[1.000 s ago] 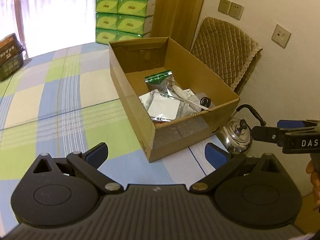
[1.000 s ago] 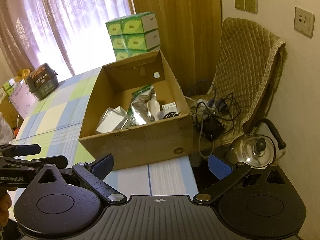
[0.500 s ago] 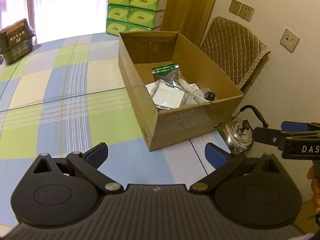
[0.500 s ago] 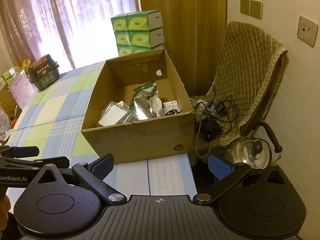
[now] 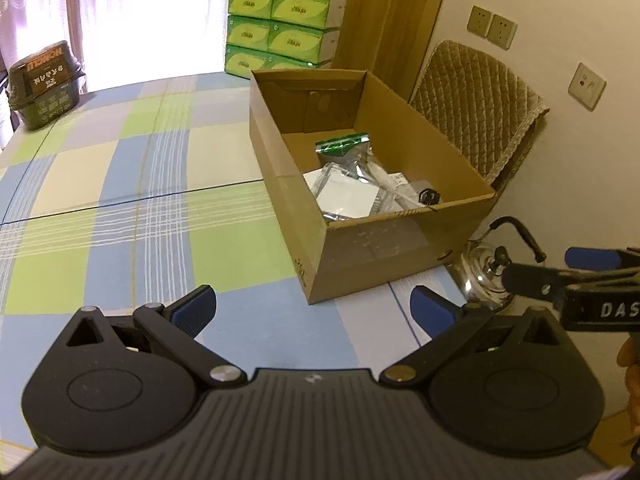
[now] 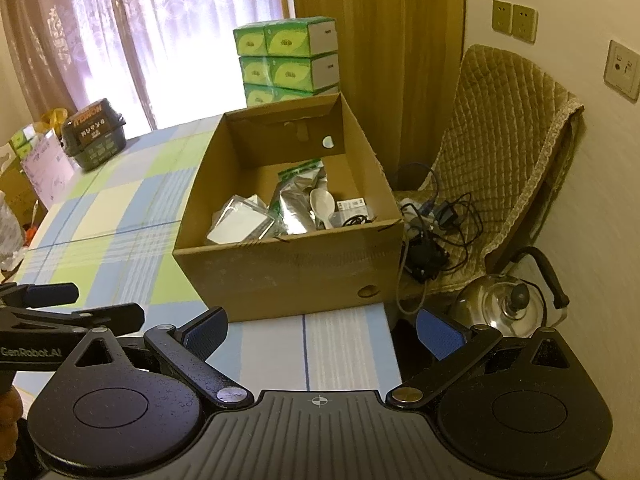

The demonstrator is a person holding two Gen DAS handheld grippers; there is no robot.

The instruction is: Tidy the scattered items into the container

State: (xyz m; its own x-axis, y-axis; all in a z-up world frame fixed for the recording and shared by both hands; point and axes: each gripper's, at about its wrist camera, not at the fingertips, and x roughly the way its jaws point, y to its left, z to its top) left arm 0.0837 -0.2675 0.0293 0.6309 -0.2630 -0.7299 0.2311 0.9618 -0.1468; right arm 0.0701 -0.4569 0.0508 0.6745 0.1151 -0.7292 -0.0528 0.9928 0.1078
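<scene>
Cardboard box [image 6: 288, 276] — bench's right edge, holding pouch [image 6: 298, 200], spoon [image 6: 322, 202], packets; tidying looks finished. Left gripper [image 5: 312, 308], right gripper [image 6: 322, 328] — jaws released, empty, held back.

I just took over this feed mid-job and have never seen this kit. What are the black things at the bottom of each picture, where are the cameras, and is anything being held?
There is no robot arm here. A person holds a two-finger gripper in each hand, and each carries a fisheye camera looking along its fingers. One picture comes from the left gripper, the other from the right gripper. Both stand open and hold nothing.

On the checked tablecloth sits an open cardboard box that already holds a silver pouch, a white spoon and flat clear packets. A dark tub stands at the table's far end. Beyond the table are a kettle, a padded chair with cables and stacked green tissue boxes.
</scene>
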